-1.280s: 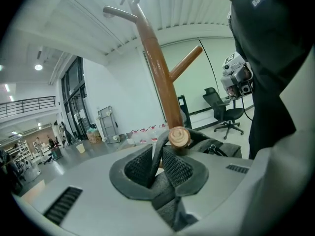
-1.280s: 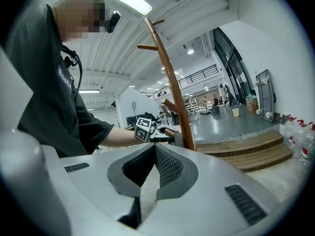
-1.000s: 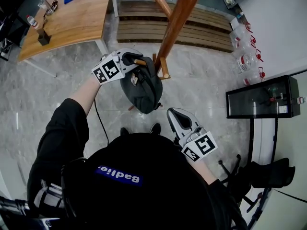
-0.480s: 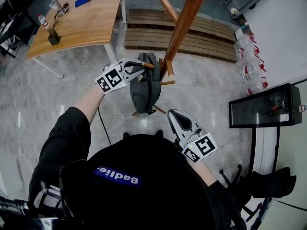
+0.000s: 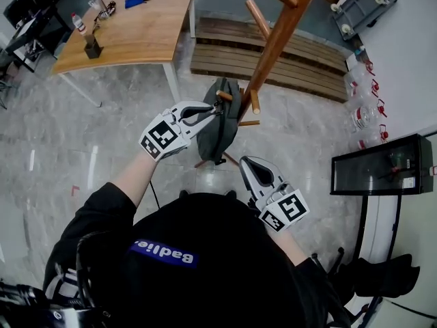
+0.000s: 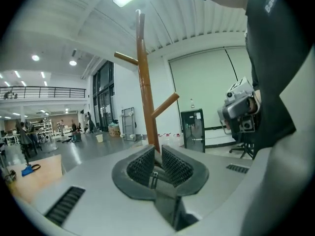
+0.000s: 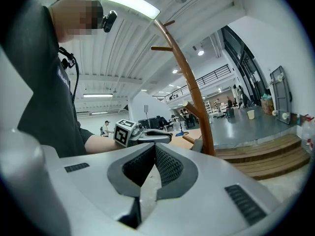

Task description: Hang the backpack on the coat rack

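Head view shows the backpack (image 5: 218, 125) hanging upright against the lower part of the coat rack (image 5: 276, 43). Its top is caught over a short lower peg (image 5: 224, 96), and its body drops straight down beside the slanted pole. The weight looks to be carried by the peg, not by a hand, which would explain why the bag hangs so straight.

The left tongs (image 5: 214, 110) sit just beside the top of the bag, next to that peg. In the left gripper view the left tongs (image 6: 158, 159) stand apart, with only the rack's pole (image 6: 145, 92) showing through the gap and no strap or fabric between the pads. That fits a grip let go once the loop was seated. I cannot tell whether the tips touch the bag.

The right tongs (image 5: 248, 168) are held low and close to the person's body, well apart from the bag. In the right gripper view the right tongs (image 7: 155, 154) are pressed together on nothing, simply kept out of the way. The same view shows the left gripper (image 7: 147, 135) up by the pole (image 7: 197, 107).

Farther off, a wooden bench (image 5: 136, 26) carrying small items plays no part. I judge the hanging essentially done, with only drawing the left hand clear left to do.
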The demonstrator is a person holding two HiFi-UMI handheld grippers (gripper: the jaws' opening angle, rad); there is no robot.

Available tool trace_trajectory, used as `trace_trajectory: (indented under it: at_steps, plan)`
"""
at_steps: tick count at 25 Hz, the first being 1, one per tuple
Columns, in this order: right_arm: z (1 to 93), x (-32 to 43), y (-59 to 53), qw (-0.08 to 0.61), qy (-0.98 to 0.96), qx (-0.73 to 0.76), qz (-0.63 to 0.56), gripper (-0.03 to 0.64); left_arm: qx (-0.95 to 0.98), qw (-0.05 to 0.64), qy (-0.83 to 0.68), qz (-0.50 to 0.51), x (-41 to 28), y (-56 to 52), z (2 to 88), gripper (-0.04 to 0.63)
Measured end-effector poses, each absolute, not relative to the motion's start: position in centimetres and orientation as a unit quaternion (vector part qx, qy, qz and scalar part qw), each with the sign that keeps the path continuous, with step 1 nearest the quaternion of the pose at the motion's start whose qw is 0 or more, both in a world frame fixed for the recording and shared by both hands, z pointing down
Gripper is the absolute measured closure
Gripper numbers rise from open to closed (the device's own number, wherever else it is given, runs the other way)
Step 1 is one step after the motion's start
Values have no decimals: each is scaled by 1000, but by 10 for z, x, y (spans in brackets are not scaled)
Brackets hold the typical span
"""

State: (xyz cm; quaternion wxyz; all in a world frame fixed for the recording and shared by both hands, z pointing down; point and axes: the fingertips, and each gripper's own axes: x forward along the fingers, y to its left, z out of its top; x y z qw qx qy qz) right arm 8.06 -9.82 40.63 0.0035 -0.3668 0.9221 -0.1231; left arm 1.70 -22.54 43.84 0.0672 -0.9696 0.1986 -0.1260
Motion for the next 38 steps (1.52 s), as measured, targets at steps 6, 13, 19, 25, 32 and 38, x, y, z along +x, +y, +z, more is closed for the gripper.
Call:
trace_trajectory:
  at_steps: [6, 13, 19, 25, 32, 38]
  plan:
    - [403, 70, -103, 8, 927, -355, -122, 612, -977, 22, 199, -72, 24, -175, 396, 543]
    - [402, 61, -107, 8, 930, -348, -114, 612, -972, -38, 229, -45, 25, -134, 392, 586]
    - [402, 52, -112, -9, 932, -350, -98, 612, -970, -50, 231, -60, 31, -121, 403, 586]
    - [400, 47, -113, -16, 934, -344, -94, 612, -969, -48, 236, -60, 28, -123, 400, 587]
    - [401, 45, -115, -20, 936, -339, -92, 612, -969, -43, 235, -64, 27, -124, 402, 586]
    - [402, 44, -116, -22, 937, -336, -91, 612, -969, -42, 235, -66, 26, -125, 403, 586]
